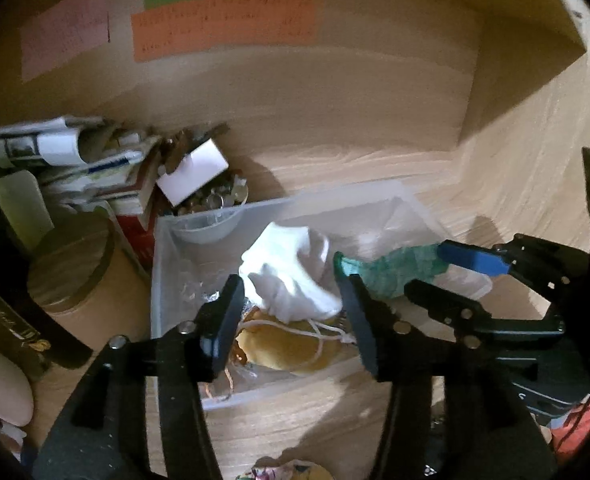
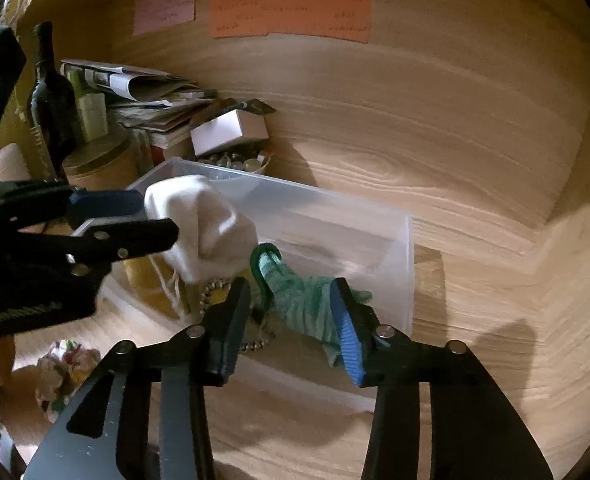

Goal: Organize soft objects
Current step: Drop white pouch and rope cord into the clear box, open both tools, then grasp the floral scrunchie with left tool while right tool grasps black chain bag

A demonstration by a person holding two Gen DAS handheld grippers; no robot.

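Note:
A clear plastic bin [image 1: 163,280] [image 2: 395,240] stands on the wooden desk. A white cloth bundle [image 1: 291,276] [image 2: 203,224] is between the fingers of my left gripper [image 1: 291,304] [image 2: 151,216], over the bin. A green striped glove [image 1: 391,272] [image 2: 307,304] hangs between the spread fingers of my right gripper [image 2: 291,320] [image 1: 427,276], just above the bin. Inside the bin lie a yellow drawstring pouch [image 1: 291,346] [image 2: 151,280] and a bead string [image 2: 215,292]. I cannot tell whether either gripper pinches its cloth.
Left of the bin stand a round cardboard tube [image 1: 75,276] [image 2: 99,164], a dark bottle [image 2: 49,96], stacked papers [image 1: 75,168] [image 2: 143,92] and a bowl of small items [image 1: 211,208]. A floral cloth [image 2: 63,372] [image 1: 287,472] lies on the desk in front.

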